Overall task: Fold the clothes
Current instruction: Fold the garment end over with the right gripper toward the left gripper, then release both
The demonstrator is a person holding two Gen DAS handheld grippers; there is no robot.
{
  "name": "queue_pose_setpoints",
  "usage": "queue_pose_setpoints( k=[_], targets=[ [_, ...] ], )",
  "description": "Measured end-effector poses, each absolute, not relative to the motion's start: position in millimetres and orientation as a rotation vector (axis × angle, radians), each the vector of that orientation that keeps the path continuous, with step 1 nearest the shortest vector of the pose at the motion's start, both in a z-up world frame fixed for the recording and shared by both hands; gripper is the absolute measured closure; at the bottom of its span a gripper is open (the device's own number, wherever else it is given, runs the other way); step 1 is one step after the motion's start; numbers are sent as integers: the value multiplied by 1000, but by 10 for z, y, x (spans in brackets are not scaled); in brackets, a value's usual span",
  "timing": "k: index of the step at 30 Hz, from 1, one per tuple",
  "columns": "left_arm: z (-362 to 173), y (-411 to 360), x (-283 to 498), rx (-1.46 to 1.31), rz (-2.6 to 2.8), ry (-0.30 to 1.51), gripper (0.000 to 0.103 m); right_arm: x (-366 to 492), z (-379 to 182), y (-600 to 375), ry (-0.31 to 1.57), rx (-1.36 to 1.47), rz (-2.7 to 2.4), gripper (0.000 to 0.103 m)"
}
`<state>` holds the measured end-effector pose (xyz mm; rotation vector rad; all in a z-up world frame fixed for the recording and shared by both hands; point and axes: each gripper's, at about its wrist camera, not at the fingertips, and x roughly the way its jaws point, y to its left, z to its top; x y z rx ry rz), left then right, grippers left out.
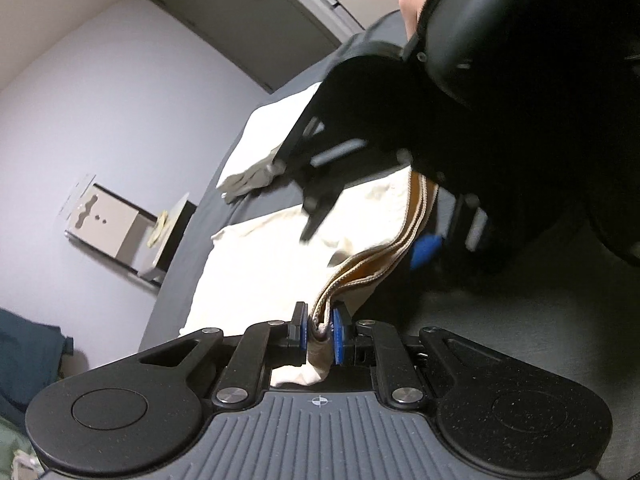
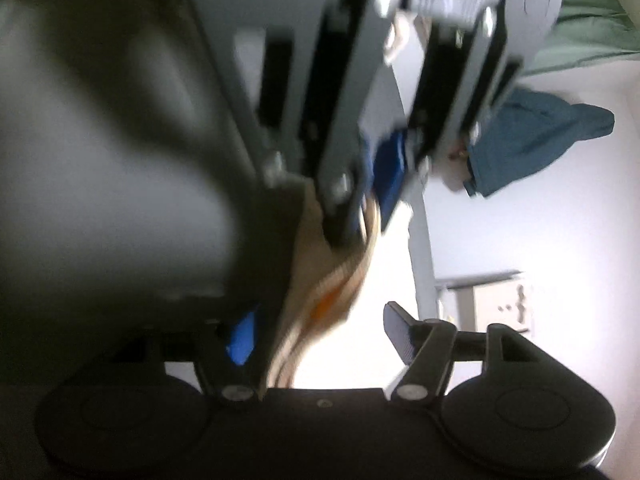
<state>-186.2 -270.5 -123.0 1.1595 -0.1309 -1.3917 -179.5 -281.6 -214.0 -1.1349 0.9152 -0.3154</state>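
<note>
On the grey bed, left fingers pinch the cream garment; right fingers spread.

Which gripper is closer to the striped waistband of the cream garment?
Left. The left gripper is shut on the striped waistband, its fingers pinching it. The right gripper is open, the waistband passing between its fingers, apparently unpinched.

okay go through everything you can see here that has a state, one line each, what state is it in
left gripper: shut on the waistband edge
right gripper: jaws apart, waistband running between them, no pad visibly pressing
cream garment: partly lifted off the bed, ribbed waistband stretched between the grippers
grey-green garment: crumpled, lying on the bed
bed: covered by a dark grey sheet
door: closed
</note>
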Motion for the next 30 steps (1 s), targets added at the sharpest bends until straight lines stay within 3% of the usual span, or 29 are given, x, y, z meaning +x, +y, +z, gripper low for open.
queue_pose_setpoints(
  k=[2,7,11,13,24,30],
  targets=[
    [-1231,-2703,-1822,1148,-1387,-123,91,-1778,-2142,-2886,951,-1166,-336,53],
    [-1233,-2658,-1853,1133,-1394,-111,91,-1809,-2109,-3012,1024,-1212,-319,58],
    [-1238,-2582,-1927,1137,-1403,-104,91,-1857,-2063,-3084,1035,-1238,-281,87],
    [-1240,-2536,-1957,1131,-1403,-91,91,-1837,-2051,-3153,1047,-1223,-266,94],
    [-989,-2083,-2226,1120,-1463,-96,91,-1900,-1633,-3100,1010,-1136,-136,96],
    [-813,-1757,-2584,1115,-1543,-45,91,-2370,-1285,-2518,1044,-1048,-13,96]
  ],
)
